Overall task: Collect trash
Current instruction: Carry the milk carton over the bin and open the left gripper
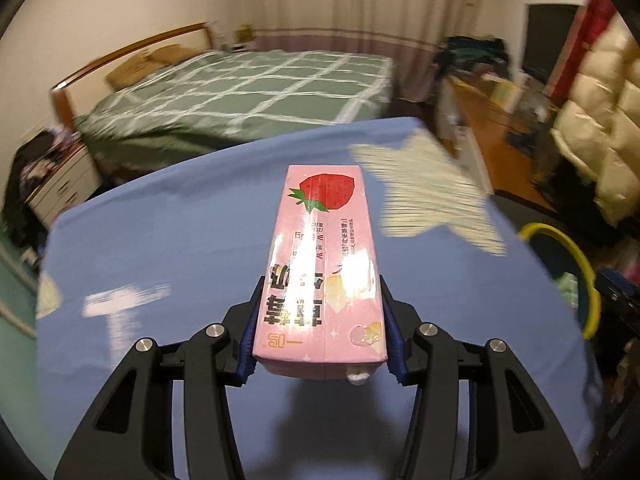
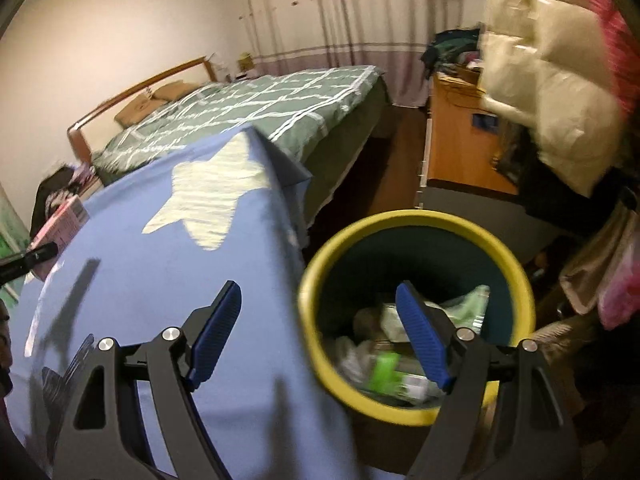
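Blue pads of the left gripper [image 1: 320, 332] pinched a pink strawberry carton [image 1: 322, 264] by its sides, held above the blue cloth [image 1: 160, 240] with a pale star [image 1: 424, 192] on it. Over on the right, the right gripper [image 2: 320, 336] stood spread and empty over the edge of the yellow-rimmed bin [image 2: 416, 220], which held crumpled wrappers [image 2: 384, 364]. Beyond lay a green checked bed [image 1: 248, 92].

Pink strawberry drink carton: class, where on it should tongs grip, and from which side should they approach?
Grip the pink strawberry drink carton across its two long narrow sides, near the end by the white cap, approaching along its length from that end. Those sides are flat and parallel, so pads seat squarely. The left tongs already hold it that way above the blue tablecloth.
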Available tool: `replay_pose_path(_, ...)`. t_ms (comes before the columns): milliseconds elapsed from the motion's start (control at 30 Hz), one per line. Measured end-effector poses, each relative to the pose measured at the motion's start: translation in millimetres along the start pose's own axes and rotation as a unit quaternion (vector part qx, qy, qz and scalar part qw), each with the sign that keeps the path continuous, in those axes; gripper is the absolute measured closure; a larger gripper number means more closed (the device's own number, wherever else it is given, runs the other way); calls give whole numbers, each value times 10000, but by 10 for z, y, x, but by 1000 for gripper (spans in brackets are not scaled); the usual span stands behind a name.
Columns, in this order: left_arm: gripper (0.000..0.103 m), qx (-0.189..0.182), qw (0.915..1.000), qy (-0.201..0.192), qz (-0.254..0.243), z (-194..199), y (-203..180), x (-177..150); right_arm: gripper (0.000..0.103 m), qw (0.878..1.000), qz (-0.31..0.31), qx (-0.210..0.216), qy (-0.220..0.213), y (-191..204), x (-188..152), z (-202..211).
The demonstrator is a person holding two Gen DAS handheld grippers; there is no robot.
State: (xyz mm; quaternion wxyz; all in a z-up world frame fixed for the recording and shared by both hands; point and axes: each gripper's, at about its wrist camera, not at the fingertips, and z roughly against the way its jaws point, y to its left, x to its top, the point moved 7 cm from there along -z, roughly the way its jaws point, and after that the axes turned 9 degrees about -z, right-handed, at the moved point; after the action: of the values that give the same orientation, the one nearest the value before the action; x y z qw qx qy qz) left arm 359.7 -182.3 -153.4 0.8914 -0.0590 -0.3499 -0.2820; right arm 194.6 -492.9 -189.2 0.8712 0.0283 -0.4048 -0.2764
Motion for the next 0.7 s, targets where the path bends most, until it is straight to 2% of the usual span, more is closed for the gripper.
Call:
replay_pose_path(200, 53, -699, 9958, -102, -579, -46, -1107, 246, 28, 9988, -187, -405, -209, -528, 57, 266)
replay_pose_path(367, 53, -1126, 9887, 10, -986, -176, -1960, 399, 28, 9961, -504, -654, -320, -1019, 30, 447)
replay_pose_path(567, 53, -1453, 9786, 162, -1450, -298, -2815, 462, 28, 9928, -853, -727, -414, -1476, 6, 600)
replay_pose_path(700, 53, -1584, 9732, 361, -1628, -500, -3251, 483, 28, 9920, -931, -710, -478, -1611, -3, 672)
